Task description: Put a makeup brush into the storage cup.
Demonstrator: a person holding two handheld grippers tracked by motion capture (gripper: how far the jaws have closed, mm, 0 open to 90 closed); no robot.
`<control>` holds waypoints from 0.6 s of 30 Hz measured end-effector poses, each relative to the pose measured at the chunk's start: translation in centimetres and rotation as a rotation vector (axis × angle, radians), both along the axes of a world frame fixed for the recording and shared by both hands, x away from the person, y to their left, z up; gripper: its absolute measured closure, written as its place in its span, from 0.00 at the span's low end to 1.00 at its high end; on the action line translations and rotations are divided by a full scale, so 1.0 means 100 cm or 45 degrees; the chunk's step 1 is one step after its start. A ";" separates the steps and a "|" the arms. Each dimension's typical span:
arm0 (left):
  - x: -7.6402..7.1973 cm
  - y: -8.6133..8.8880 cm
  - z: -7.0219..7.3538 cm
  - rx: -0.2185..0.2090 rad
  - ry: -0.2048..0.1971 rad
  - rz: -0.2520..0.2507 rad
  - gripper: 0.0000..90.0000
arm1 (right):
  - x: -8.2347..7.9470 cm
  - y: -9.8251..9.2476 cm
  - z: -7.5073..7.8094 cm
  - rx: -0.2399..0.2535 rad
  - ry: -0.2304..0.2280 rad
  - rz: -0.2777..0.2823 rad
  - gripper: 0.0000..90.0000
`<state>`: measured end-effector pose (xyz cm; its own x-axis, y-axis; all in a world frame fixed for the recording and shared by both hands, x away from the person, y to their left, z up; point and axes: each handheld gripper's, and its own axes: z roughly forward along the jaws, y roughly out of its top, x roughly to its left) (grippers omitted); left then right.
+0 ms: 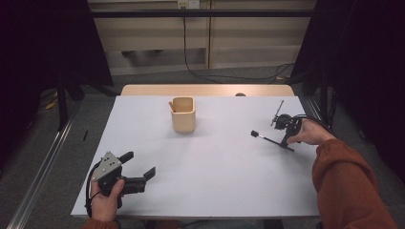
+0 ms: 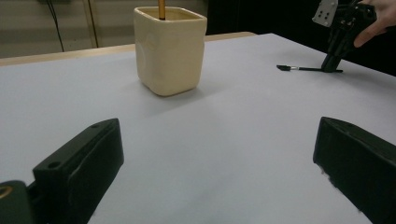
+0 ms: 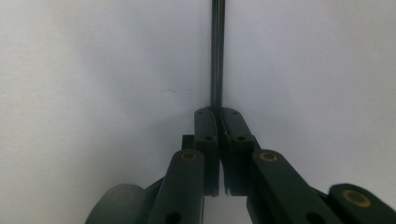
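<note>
White desk [image 1: 210, 176] carries everything. Cream square cup [image 1: 183, 114] stands far centre, pencil-like stick upright inside. Left tongs [image 1: 138, 167] near front left corner, jaws wide apart, nothing between. Right tongs [image 1: 285, 143] at right side, tips down on desk, clamped on thin black brush [image 1: 267, 139] lying flat, head pointing left.

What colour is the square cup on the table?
Cream, pale yellow; the cup shows best in the left gripper view.
</note>
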<state>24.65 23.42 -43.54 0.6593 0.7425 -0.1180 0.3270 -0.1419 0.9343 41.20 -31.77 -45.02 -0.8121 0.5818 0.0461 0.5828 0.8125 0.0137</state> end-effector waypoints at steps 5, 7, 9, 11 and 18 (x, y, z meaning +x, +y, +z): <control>0.001 0.002 0.000 0.003 0.003 0.014 0.02 | 0.002 -0.003 0.000 0.023 0.014 -0.008 0.96; 0.002 0.002 0.000 -0.002 0.008 0.018 0.02 | 0.003 -0.005 0.000 0.037 0.017 -0.017 0.96; 0.002 0.001 -0.001 -0.002 0.008 0.013 0.02 | 0.002 -0.006 0.000 0.048 0.018 -0.032 0.96; 0.001 0.001 -0.001 0.003 0.007 0.008 0.02 | 0.003 -0.006 0.001 0.054 0.020 -0.033 0.96; 0.001 0.001 -0.001 0.004 0.009 0.007 0.02 | 0.001 -0.007 0.003 0.109 0.019 -0.048 0.96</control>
<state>24.79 23.55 -43.61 0.6542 0.7467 -0.1203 0.3342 -0.1427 0.9316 41.27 -32.51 -44.68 -0.7885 0.6053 0.1089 0.6136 0.7862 0.0729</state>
